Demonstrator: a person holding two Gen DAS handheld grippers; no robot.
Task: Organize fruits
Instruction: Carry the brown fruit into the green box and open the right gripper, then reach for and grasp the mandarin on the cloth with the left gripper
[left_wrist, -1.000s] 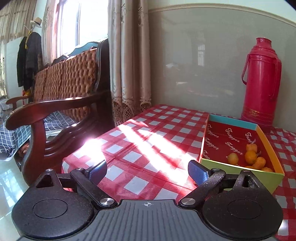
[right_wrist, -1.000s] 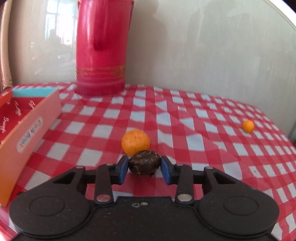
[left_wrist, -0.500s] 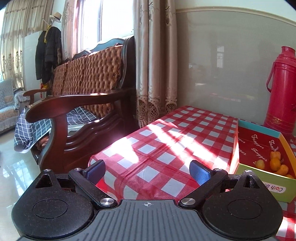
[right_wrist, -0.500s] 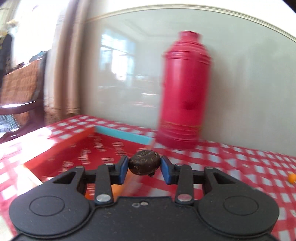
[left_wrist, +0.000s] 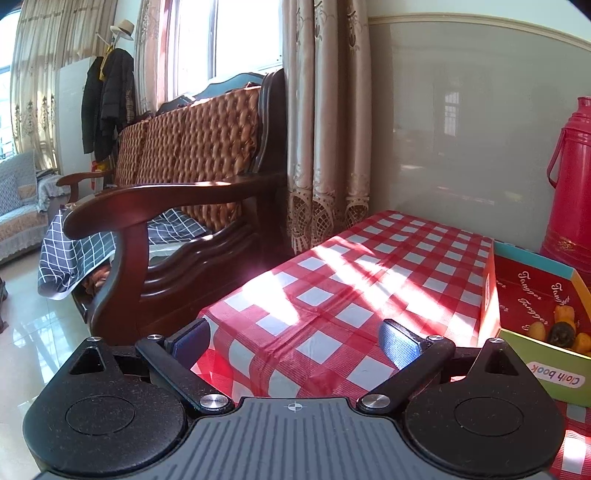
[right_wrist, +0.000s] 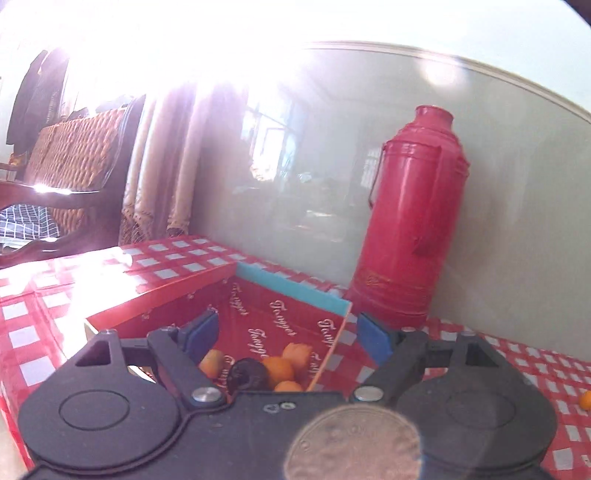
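Right wrist: right gripper (right_wrist: 286, 338) wide apart above box (right_wrist: 291, 295)

In the right wrist view, the window area beyond the right gripper (right_wrist: 286, 336) is washed out by glare, and the dark fruit (right_wrist: 246, 373) in the cardboard box (right_wrist: 166, 291) is partly hidden by the gripper body. A small orange fruit (right_wrist: 585, 399) is cut off at the right edge. In the left wrist view, the red thermos (left_wrist: 570, 184) and box are cropped at the right edge.
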